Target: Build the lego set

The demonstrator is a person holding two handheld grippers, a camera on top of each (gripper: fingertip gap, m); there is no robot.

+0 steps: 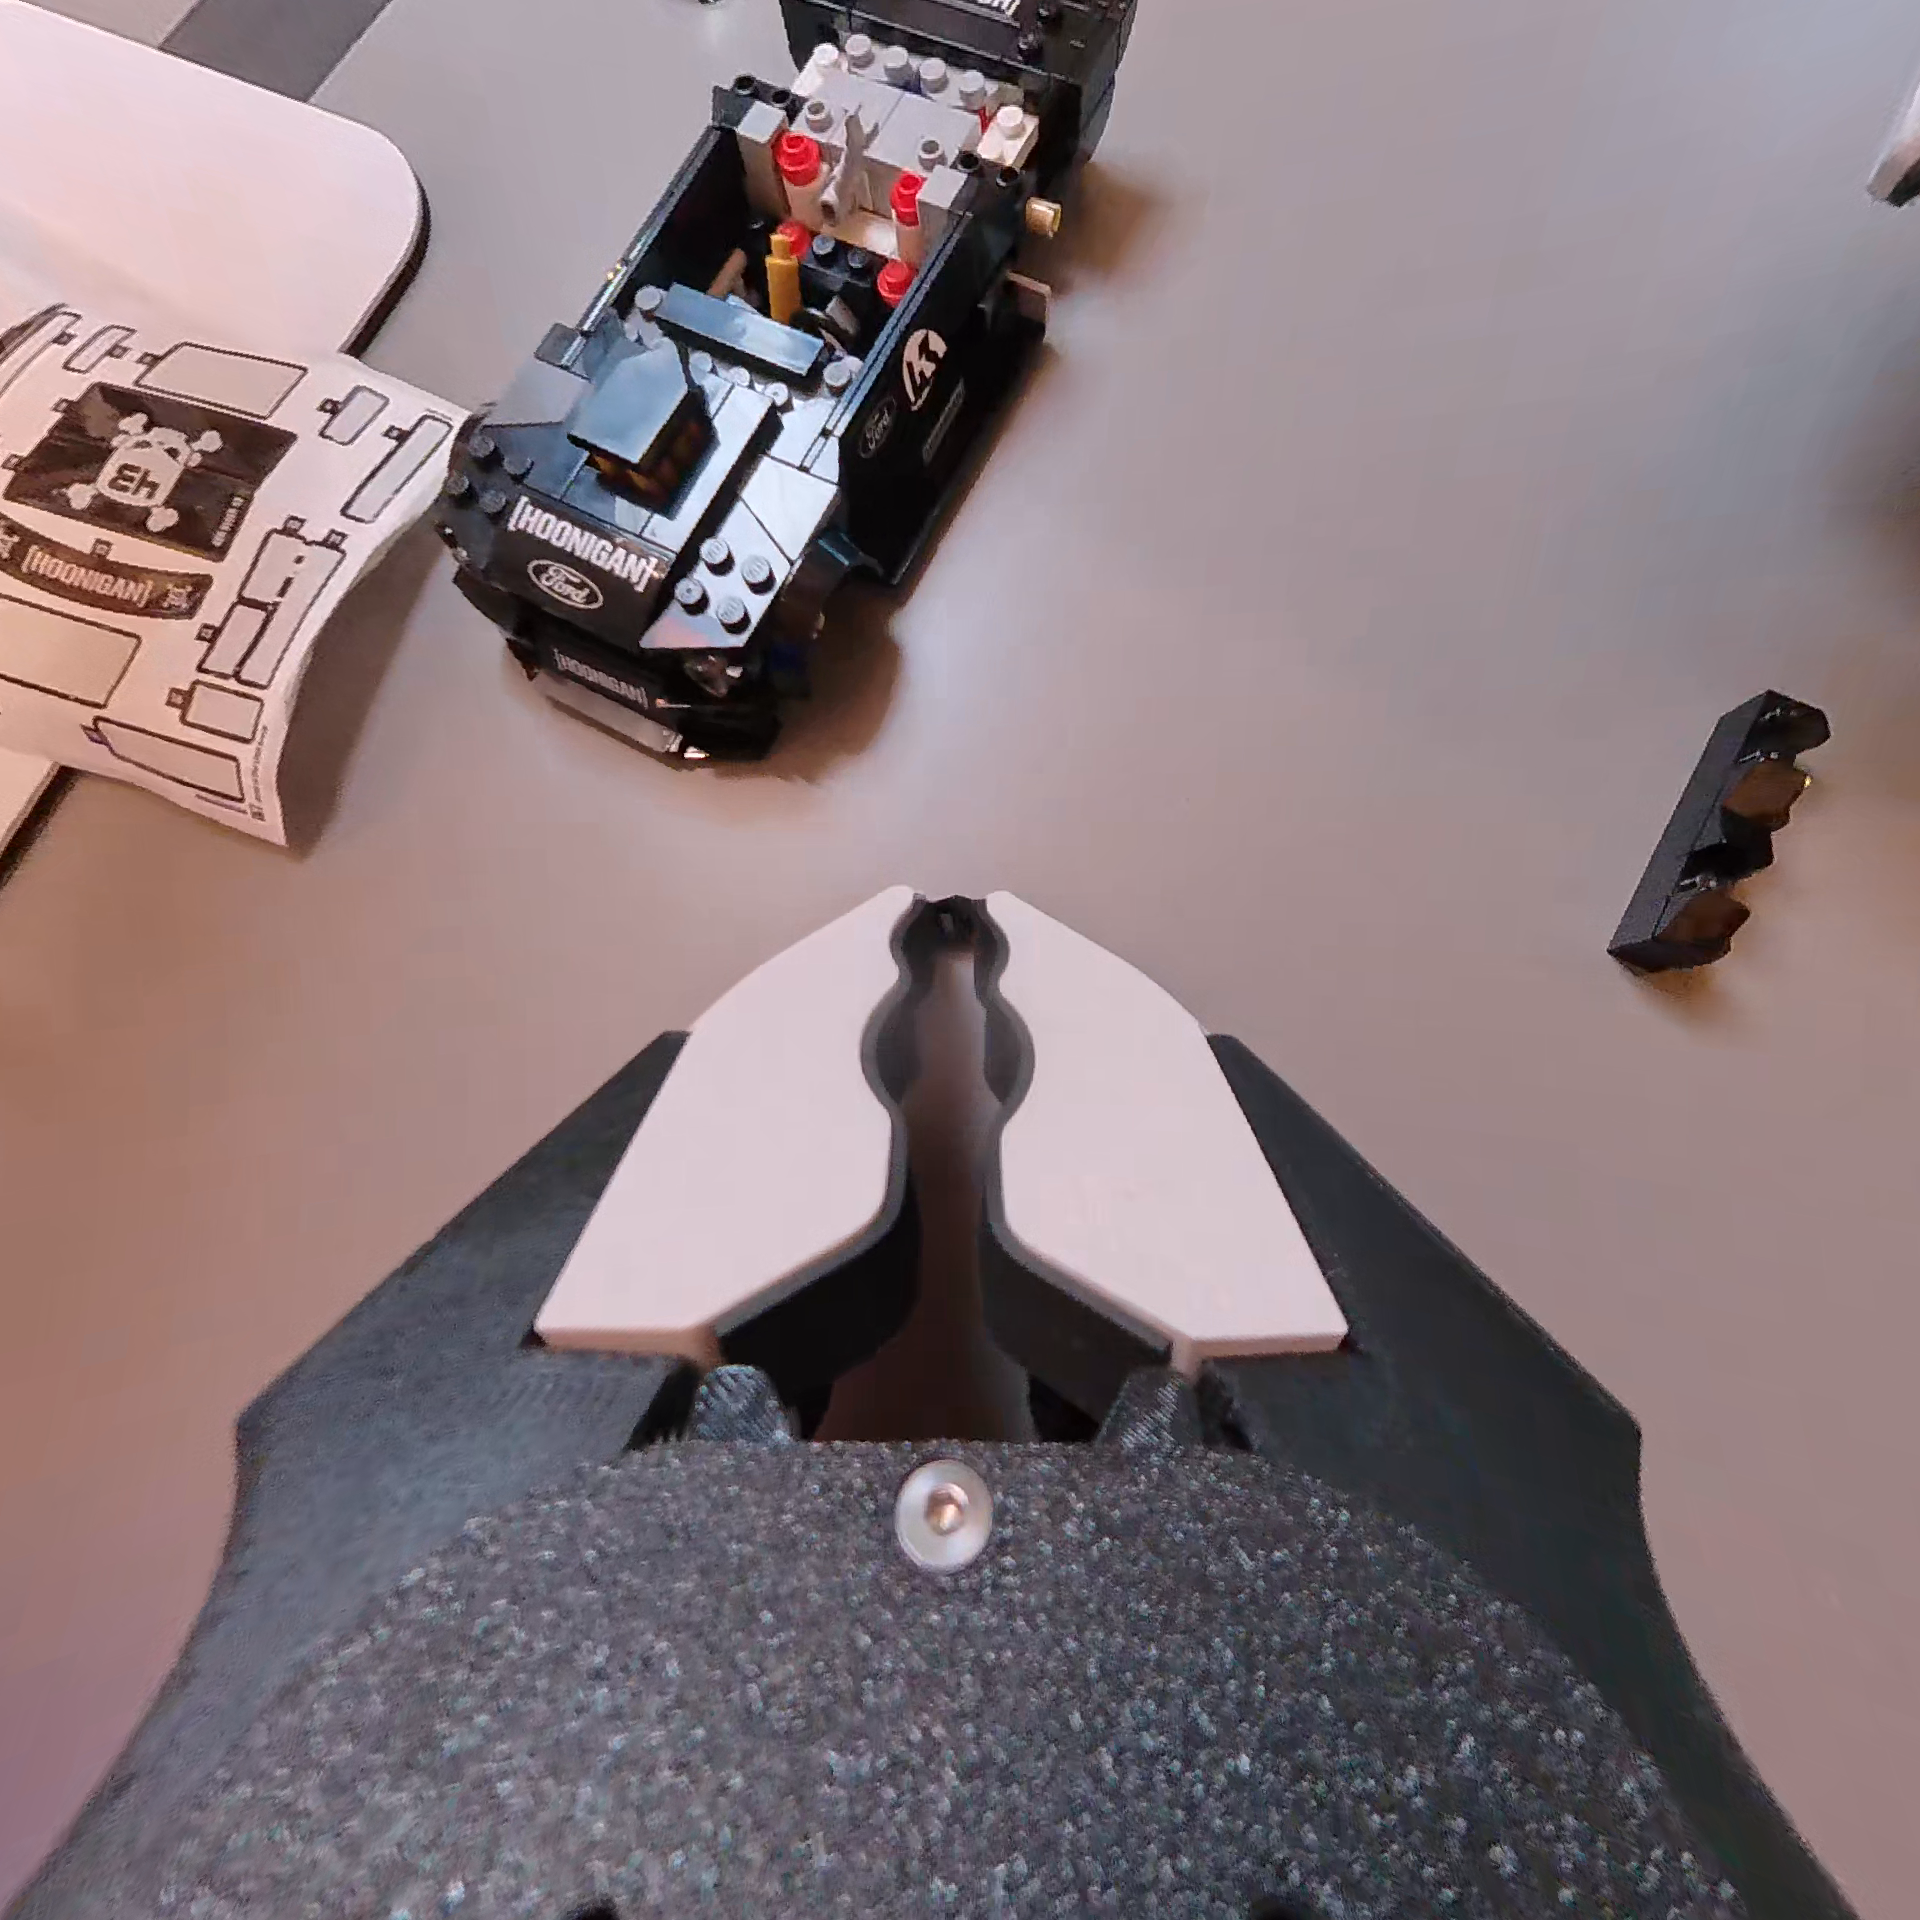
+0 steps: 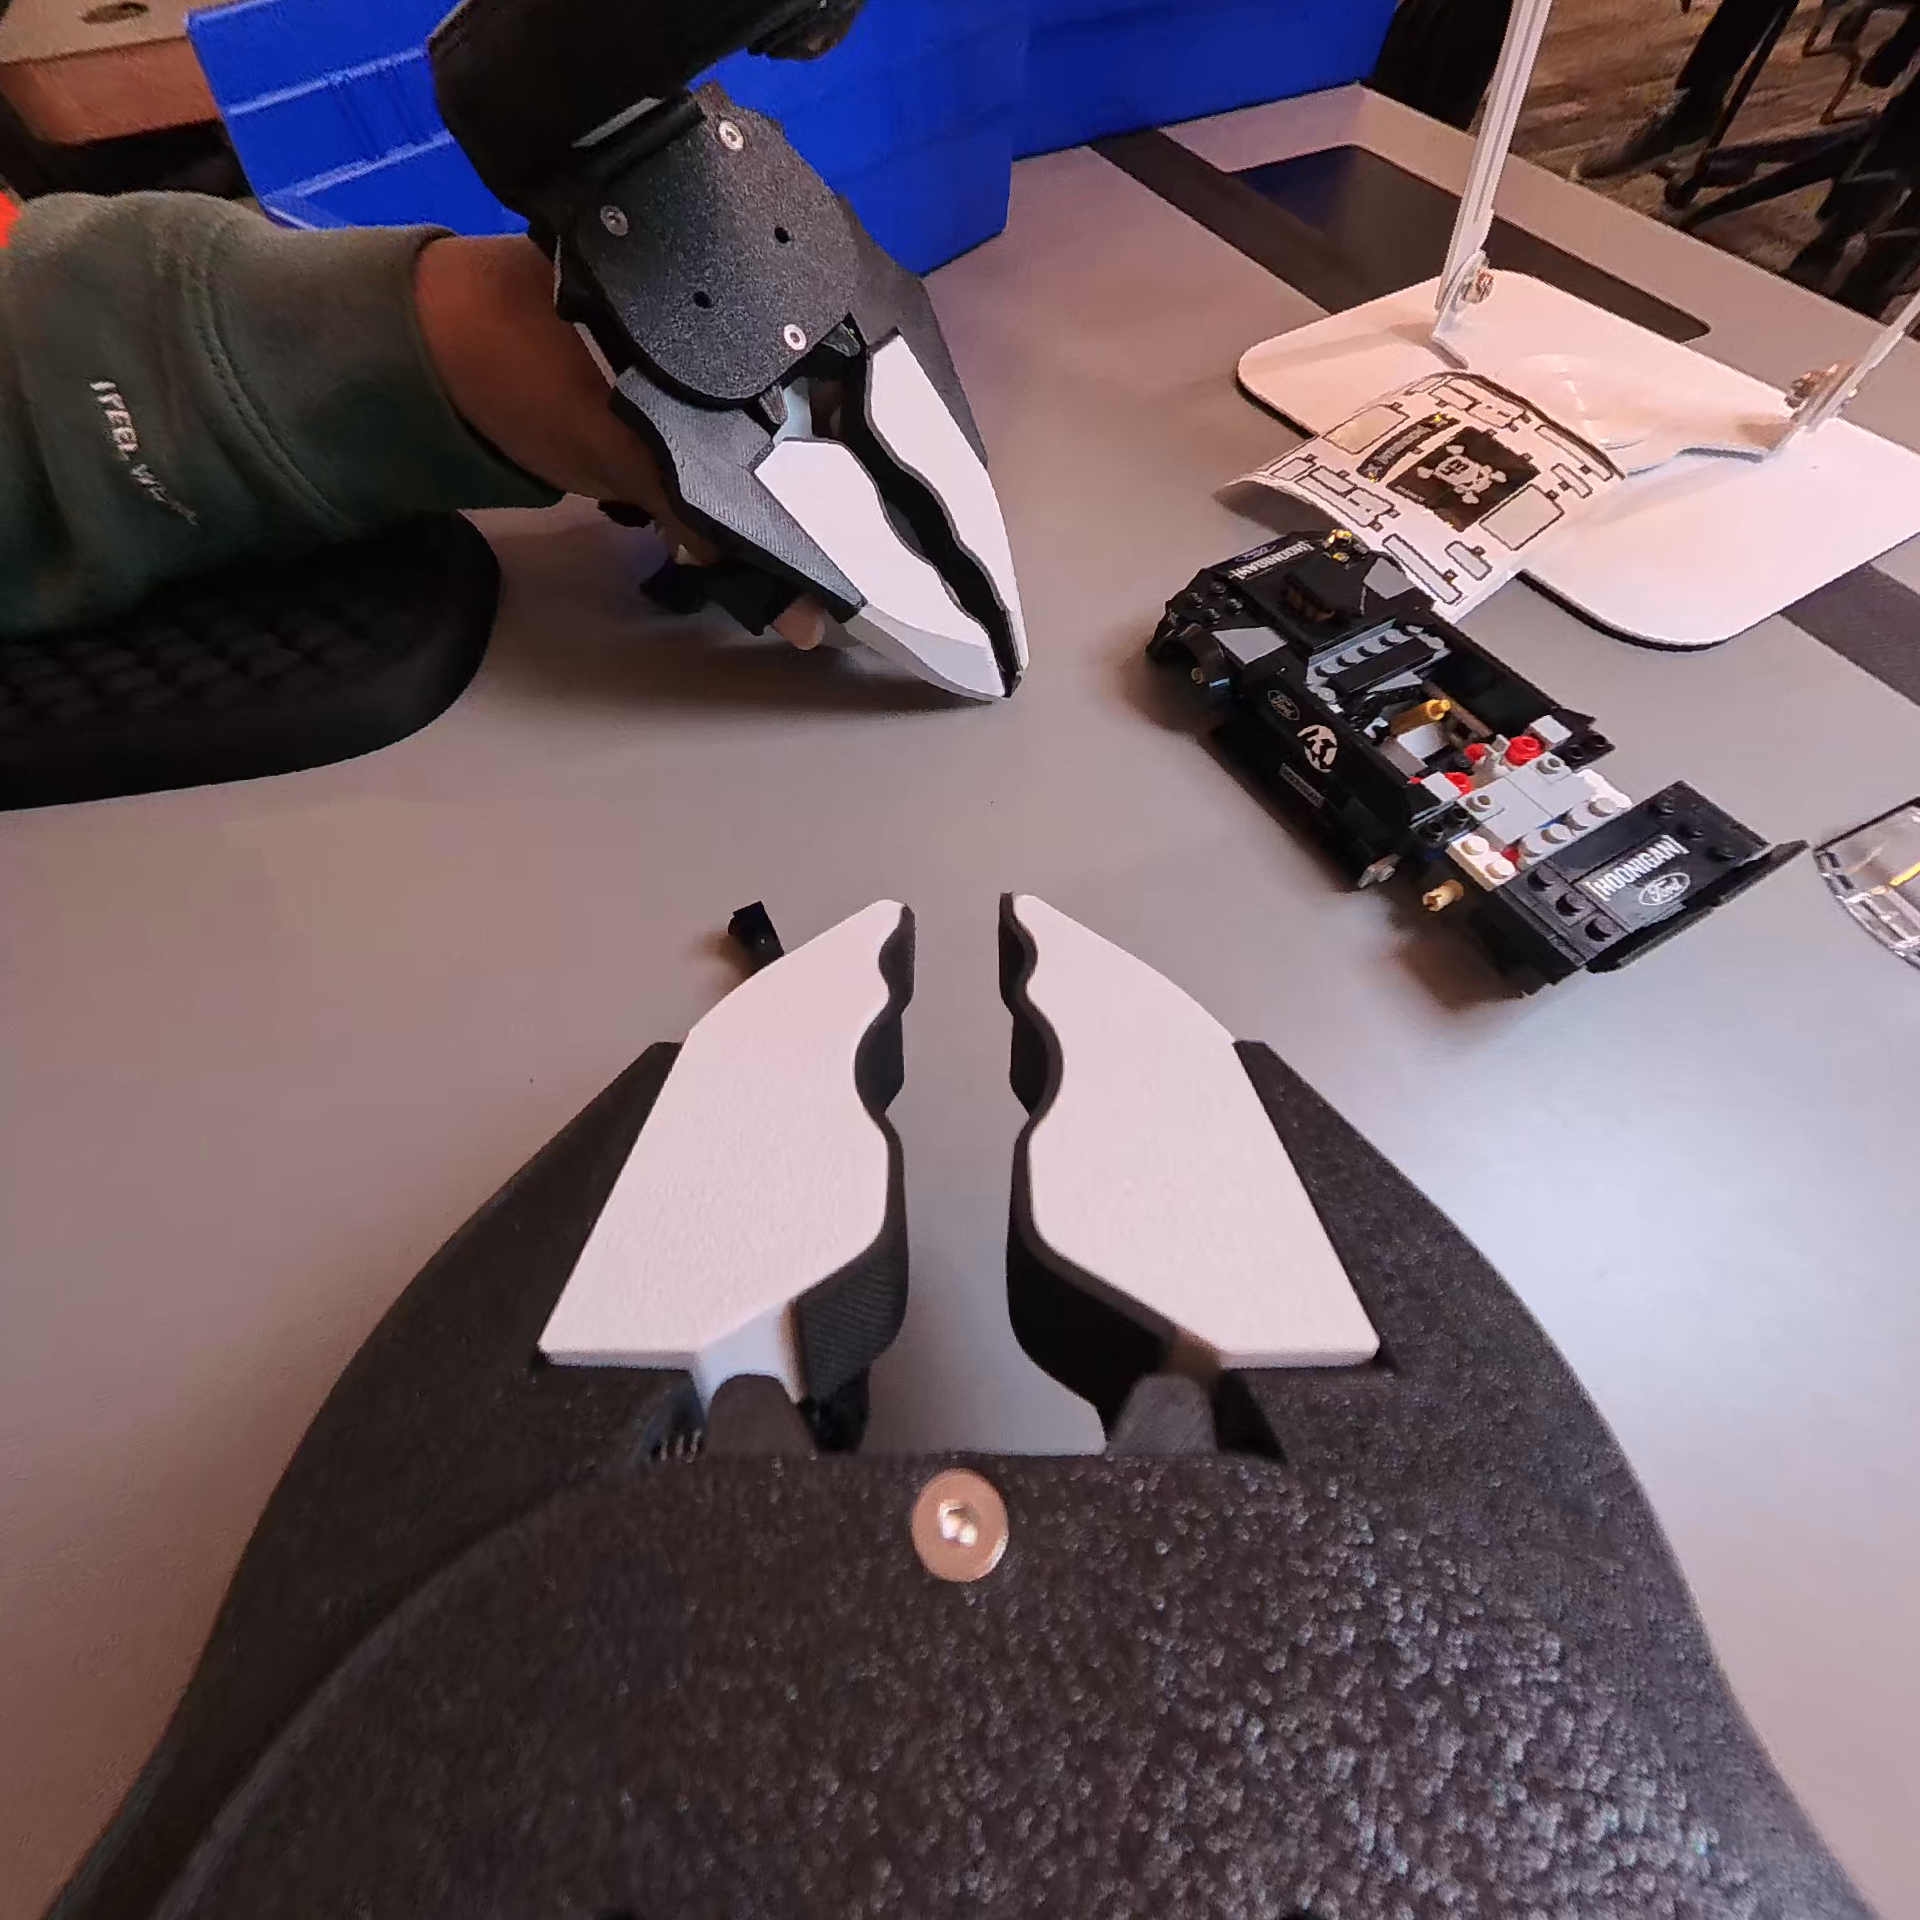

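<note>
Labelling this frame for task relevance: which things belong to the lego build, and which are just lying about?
Build: black lego car; loose black toothed piece; sticker sheet; small black piece in left claw.
Lying about: white stand base; blue bin; black cushioned pad.

- Your left gripper: white fingers, speckled black body; pinches a tiny black piece.
- Your right gripper: same white on black.
- Lego car: black, white decals, light grey bricks, red studs, one yellow peg.
- Loose black part, tan undersides.
- Sticker sheet: white, black outlines, black panel with a skull.
- Table: plain grey.
- Bin: blue.
- Your sleeve: dark green.
- Stand base: white.
</note>
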